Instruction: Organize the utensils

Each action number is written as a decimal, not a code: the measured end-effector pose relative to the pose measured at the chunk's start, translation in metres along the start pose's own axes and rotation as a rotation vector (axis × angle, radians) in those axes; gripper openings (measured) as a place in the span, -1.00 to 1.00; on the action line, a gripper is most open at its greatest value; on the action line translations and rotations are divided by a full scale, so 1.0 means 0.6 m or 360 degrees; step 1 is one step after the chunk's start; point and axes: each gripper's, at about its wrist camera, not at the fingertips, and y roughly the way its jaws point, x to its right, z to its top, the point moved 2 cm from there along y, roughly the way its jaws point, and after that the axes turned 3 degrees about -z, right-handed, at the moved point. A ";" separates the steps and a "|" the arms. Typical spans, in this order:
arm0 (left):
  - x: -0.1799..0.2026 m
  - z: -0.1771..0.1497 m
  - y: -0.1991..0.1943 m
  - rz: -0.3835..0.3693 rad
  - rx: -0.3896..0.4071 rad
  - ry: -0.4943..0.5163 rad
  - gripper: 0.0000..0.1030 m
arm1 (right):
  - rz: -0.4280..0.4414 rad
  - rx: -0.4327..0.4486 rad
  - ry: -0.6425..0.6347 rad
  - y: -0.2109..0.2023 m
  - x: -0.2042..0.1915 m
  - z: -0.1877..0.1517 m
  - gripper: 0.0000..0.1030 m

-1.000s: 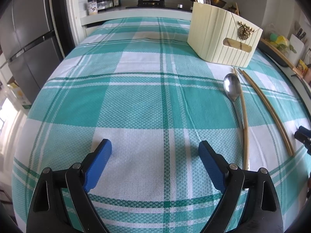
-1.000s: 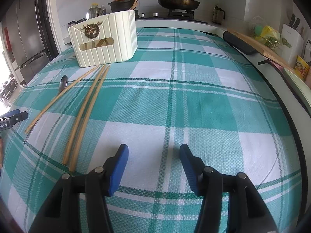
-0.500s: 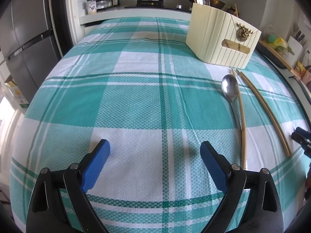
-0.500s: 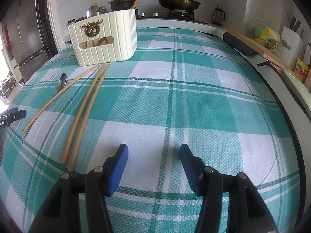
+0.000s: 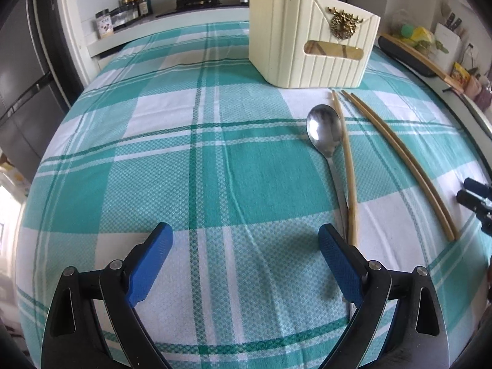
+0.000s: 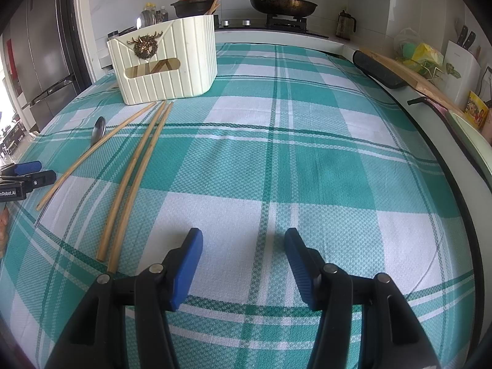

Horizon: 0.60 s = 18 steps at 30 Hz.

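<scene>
Right now I have both tools wide apart and gripping nothing: my left gripper [image 5: 246, 240] hangs low over the checked tablecloth [image 5: 184, 160], and my right gripper [image 6: 243, 243] does the same over a white square of it. I take the cream utensil holder [image 5: 310, 52] as my landmark. On the near side of it, almost touching its base, lie the loose pieces. A metal spoon [image 5: 324, 132] rests bowl-up with its bowl toward the holder, and a single chopstick [image 5: 347, 160] lies along its right edge, touching or nearly so. Just right of that, a pair of chopsticks [image 5: 402, 160] runs side by side away from the holder. Inside the holder I can see another spoon and chopstick tips poking above the rim. Behind the holder stand a stove and pans.
</scene>
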 end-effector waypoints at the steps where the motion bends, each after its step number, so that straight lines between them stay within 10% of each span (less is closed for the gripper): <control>1: 0.002 -0.005 -0.004 -0.0014 -0.0002 -0.0004 0.86 | 0.0000 0.0000 0.0000 0.000 0.000 0.000 0.10; 15: 0.054 -0.025 -0.017 -0.0052 -0.0008 0.0066 0.90 | -0.0005 -0.0030 0.0018 0.000 -0.004 0.006 0.13; 18: 0.055 -0.021 -0.015 -0.0067 -0.0008 0.0051 0.90 | 0.0223 -0.0072 0.0059 0.001 -0.028 0.030 0.08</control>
